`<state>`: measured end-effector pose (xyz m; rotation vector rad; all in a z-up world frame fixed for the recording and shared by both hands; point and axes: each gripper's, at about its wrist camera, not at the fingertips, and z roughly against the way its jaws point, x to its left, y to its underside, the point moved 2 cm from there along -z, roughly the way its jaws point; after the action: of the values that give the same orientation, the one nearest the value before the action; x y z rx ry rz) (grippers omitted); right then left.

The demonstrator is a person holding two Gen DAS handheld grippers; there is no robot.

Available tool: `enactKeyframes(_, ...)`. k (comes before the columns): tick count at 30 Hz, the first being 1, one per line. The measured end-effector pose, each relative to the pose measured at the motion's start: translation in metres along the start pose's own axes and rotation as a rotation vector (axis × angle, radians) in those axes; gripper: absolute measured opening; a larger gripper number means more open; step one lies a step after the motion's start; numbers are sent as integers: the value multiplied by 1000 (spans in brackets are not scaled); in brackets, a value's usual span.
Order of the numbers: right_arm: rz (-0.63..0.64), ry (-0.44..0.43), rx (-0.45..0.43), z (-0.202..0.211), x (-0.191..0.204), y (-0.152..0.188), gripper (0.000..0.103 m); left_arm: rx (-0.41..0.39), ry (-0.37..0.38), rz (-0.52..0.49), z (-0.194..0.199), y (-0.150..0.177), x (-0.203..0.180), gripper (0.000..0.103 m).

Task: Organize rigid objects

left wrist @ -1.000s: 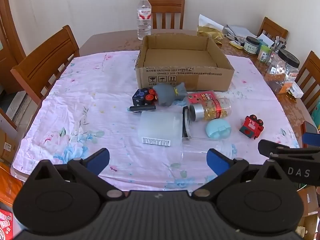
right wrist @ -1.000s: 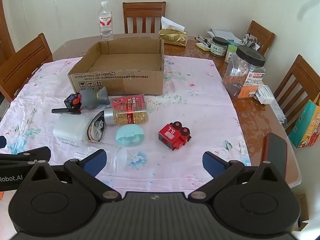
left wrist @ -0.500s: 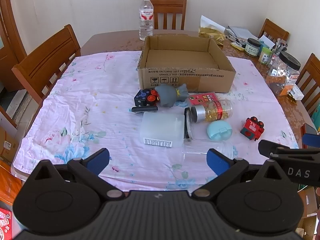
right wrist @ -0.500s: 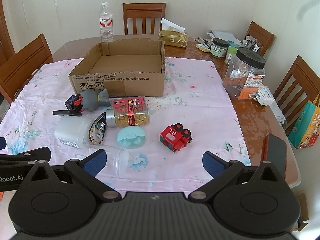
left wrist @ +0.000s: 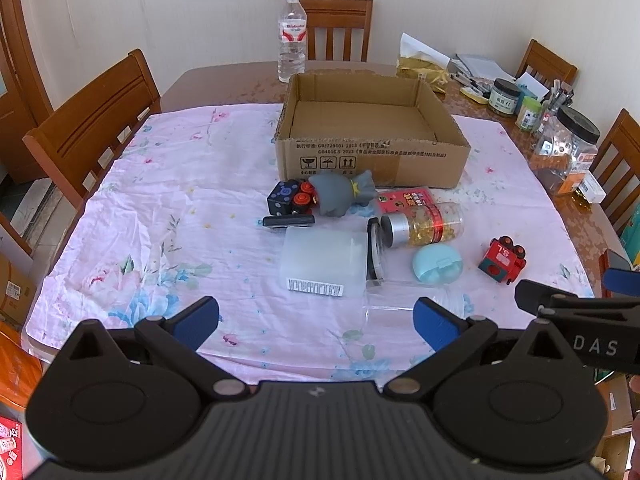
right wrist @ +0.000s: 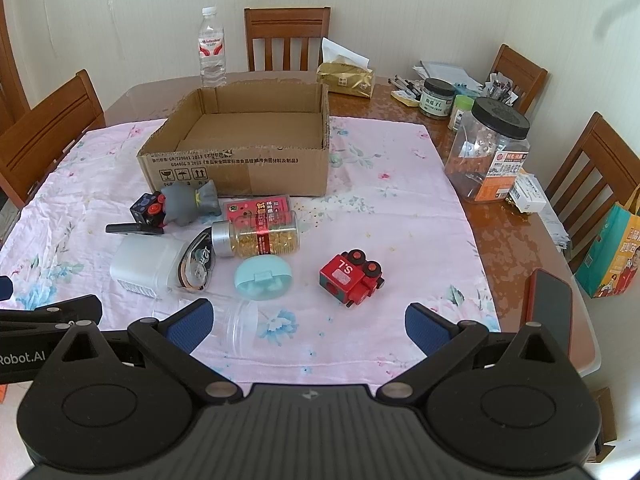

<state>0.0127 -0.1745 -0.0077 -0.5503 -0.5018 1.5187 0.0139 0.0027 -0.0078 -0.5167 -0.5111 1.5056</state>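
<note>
We see a wooden dining table [right wrist: 516, 236] with a pink flowered cloth [left wrist: 180, 208] spread over most of it, wooden chairs around it and a pale wall behind. Along the far edge stands a water bottle [left wrist: 292, 36], and the right edge is crowded with a tissue pack [right wrist: 346, 78], small jars and a big clear jar with a black lid [right wrist: 486, 152]. A phone [right wrist: 550, 312] lies at the near right corner.

A shallow cardboard box [left wrist: 372, 160] sits open on the far half of the cloth, nothing inside it. Just in front of its near wall lies a tight cluster: a dark cube with red knobs [left wrist: 290, 200], a grey rubber toy [left wrist: 340, 196] touching it, a flat black bar [left wrist: 288, 222], a red packet [left wrist: 404, 198], and a clear bottle of yellow capsules [left wrist: 424, 226] on its side. Nearer us lie a frosted white container [left wrist: 324, 260] on its side, a clear jar [right wrist: 236, 320] also tipped over, and a round pale-blue case [right wrist: 262, 278]. A red toy train [right wrist: 352, 278] stands apart toward the right.

Our left gripper [left wrist: 316, 318] hangs over the near edge, jaws spread wide and holding nothing. Our right gripper [right wrist: 306, 320] is beside it, equally wide apart and bare.
</note>
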Motion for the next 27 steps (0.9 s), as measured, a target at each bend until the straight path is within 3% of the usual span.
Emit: enactKeyframes(27, 0, -8, -10, 4, -5, -6, 103, -10, 14, 14, 6, -5, -4, 102)
